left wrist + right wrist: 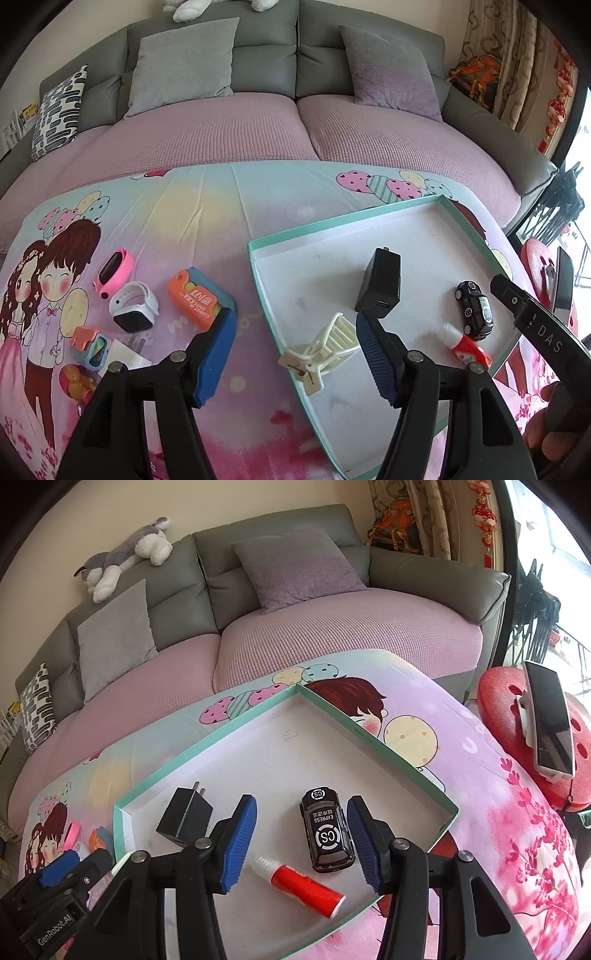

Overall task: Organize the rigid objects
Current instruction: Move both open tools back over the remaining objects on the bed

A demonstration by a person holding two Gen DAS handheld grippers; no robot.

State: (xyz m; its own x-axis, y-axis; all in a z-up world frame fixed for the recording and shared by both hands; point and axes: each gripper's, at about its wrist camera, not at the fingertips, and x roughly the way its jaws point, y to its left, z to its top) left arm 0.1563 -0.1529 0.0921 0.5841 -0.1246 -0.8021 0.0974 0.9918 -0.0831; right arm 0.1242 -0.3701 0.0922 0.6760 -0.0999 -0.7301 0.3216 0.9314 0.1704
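The left gripper [295, 354] stands part open and empty above the teal tray's [258, 280] near edge, with the cream clip [325, 347] lying between its fingers. The right gripper [301, 838] is likewise part open, gripping nothing; the black toy car [327, 830] lies in the tray just inside its right finger, the red tube [303, 884] below.

Both wrist views look steeply down, close; sharing the tray [439, 199]
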